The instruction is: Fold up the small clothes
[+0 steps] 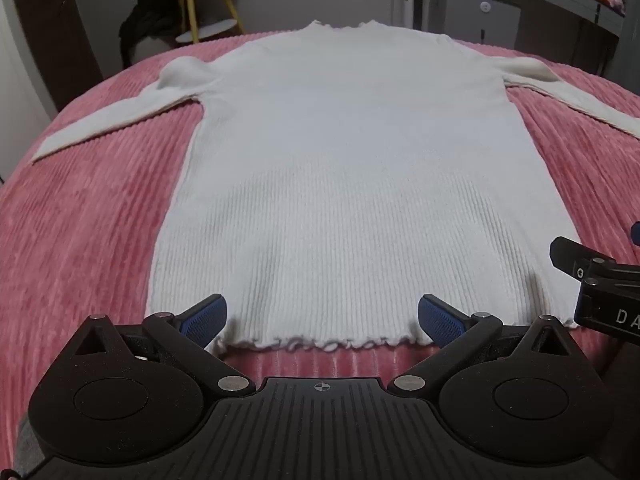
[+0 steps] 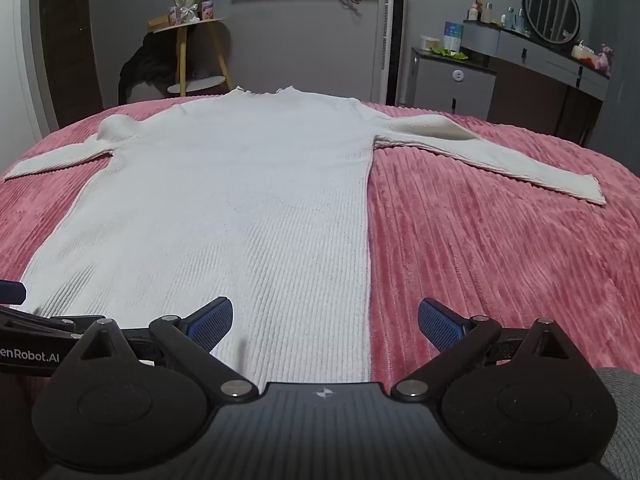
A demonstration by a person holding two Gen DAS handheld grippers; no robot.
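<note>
While flat: one sweater [image 1: 340, 168], two sleeves [image 1: 100, 120]

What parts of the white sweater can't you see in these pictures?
- Left wrist view: the sweater has its right sleeve's cuff cut off by the picture's edge.
- Right wrist view: its hem is hidden behind the right gripper.
- Both views: its underside lies hidden against the pink blanket.

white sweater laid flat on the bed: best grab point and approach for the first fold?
Probably the ruffled bottom hem of the white sweater, coming from the near side, where both open grippers, left gripper and right gripper, already point. The body lies flat on the pink bedspread, collar far away, sleeves spread outward, so the hem corners are the closest free edge to pinch.
</note>
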